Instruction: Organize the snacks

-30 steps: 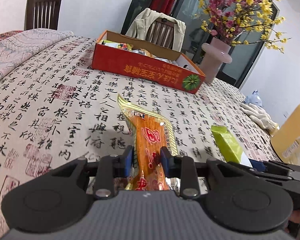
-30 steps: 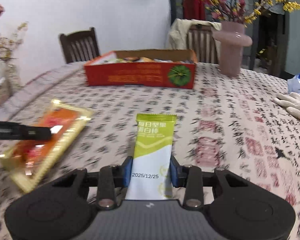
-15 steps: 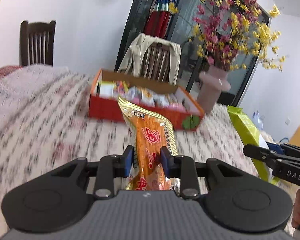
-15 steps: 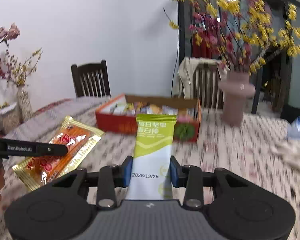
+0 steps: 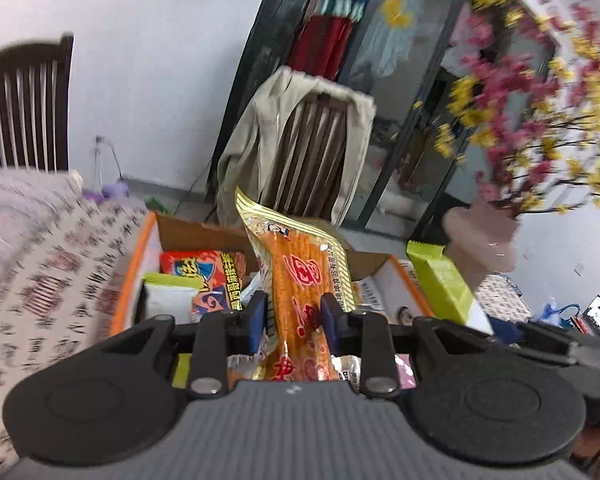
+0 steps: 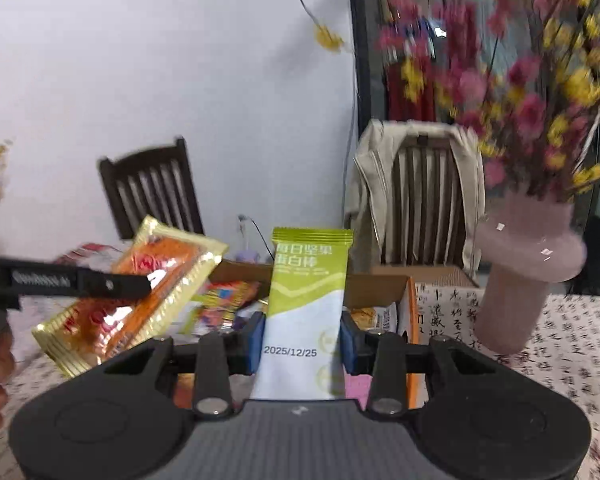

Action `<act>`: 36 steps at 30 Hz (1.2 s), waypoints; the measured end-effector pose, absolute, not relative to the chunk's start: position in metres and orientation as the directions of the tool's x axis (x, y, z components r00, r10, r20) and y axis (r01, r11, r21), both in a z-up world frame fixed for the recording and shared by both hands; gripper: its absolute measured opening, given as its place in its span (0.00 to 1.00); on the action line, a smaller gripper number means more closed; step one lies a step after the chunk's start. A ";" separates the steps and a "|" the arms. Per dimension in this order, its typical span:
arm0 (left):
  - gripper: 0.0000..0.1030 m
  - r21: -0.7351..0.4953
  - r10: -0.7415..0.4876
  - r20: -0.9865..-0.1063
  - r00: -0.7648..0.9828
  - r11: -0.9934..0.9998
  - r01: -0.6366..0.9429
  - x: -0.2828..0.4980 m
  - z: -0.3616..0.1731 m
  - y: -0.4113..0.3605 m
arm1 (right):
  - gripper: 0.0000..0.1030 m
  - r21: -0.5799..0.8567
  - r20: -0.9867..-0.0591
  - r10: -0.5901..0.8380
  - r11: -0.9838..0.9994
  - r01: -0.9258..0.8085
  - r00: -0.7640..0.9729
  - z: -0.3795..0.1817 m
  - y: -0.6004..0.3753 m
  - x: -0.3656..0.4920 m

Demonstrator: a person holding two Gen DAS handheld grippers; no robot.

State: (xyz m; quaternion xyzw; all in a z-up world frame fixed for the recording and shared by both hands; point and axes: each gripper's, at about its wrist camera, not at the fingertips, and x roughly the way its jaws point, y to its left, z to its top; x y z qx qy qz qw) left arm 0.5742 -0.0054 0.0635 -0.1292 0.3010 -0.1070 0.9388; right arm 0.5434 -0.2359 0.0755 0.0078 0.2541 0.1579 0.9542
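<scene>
Left wrist view: the left gripper (image 5: 293,318) has its fingers clamped on an orange-and-gold snack packet (image 5: 300,276), which stands up over the open orange box (image 5: 134,276) of snacks. The right gripper (image 6: 302,344) pinches a green-and-white bar wrapper (image 6: 306,300) by its lower half, also poised above the box, near its right end. Each gripper shows in the other's camera, side by side and close.

The step in hand looks like the carry-and-drop — both packets are over the box but not yet in it. The next move likely calls for lowering each into a free gap among the packets already lying there (image 5: 204,276), then letting go; the tall pink vase (image 6: 528,276) with blossom branches stands just beside the box's right end, so the right hand wants a careful descent.

A second ago both grippers were low over the calligraphy-print surface (image 5: 52,288) with the box well ahead; now they are raised and right at it, the grips unchanged.
</scene>
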 end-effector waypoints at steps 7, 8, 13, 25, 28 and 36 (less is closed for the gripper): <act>0.31 -0.323 -0.306 -0.604 0.736 0.938 0.126 0.636 0.006 -0.026 | 0.36 0.068 -0.567 0.221 0.973 -0.222 0.793 0.013 -0.229 0.619; 0.35 -0.309 -0.307 -0.614 0.728 0.941 0.136 0.638 0.000 -0.031 | 0.36 0.059 -0.570 0.213 0.974 -0.218 0.793 0.007 -0.227 0.622; 0.56 -0.249 -0.302 -0.590 0.749 0.950 0.188 0.624 0.000 -0.046 | 0.43 0.035 -0.570 0.189 0.978 -0.206 0.800 -0.010 -0.229 0.632; 0.69 -0.145 -0.177 -0.546 0.819 0.983 0.115 0.551 0.045 -0.033 | 0.79 0.062 -0.507 0.199 0.979 -0.195 0.838 0.027 -0.241 0.584; 0.73 -0.100 -0.133 -0.526 0.840 0.991 0.094 0.510 0.057 -0.024 | 0.87 0.064 -0.469 0.197 0.980 -0.190 0.861 0.044 -0.245 0.550; 0.84 -0.062 -0.047 -0.431 0.901 0.998 0.022 0.374 0.079 -0.002 | 0.93 0.067 -0.382 0.208 0.978 -0.198 0.900 0.078 -0.250 0.434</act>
